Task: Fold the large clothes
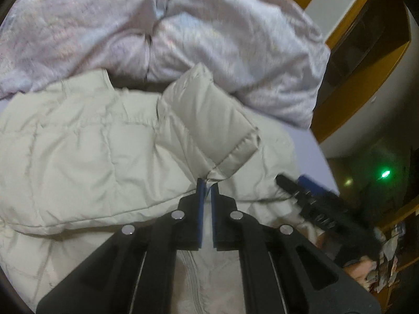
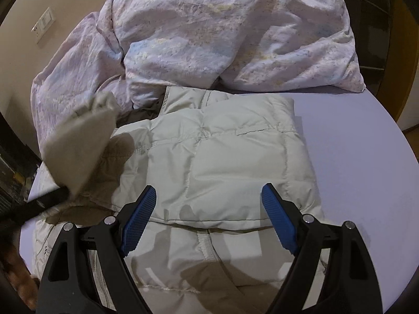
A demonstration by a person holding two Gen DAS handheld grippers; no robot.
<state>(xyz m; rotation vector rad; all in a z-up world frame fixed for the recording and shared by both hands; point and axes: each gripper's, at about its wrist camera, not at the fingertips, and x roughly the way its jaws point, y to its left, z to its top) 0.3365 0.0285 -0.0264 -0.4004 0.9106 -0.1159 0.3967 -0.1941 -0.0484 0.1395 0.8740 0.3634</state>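
Sleeve fold underway: left gripper pinches lifted jacket sleeve, right gripper gapes idle; next, lay sleeve across body.

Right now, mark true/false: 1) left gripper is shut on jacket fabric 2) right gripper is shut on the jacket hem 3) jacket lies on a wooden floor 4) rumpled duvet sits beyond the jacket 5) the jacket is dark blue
1) True. The left gripper pinches a raised sleeve or flap of the puffer jacket.
2) False. The right gripper is open, jaws spread wide above the jacket, holding nothing.
3) False. It lies on a bed with a lavender sheet.
4) True. The pale floral duvet is bunched behind the jacket's far edge.
5) False. It is off-white, quilted; only the gripper pads are blue.
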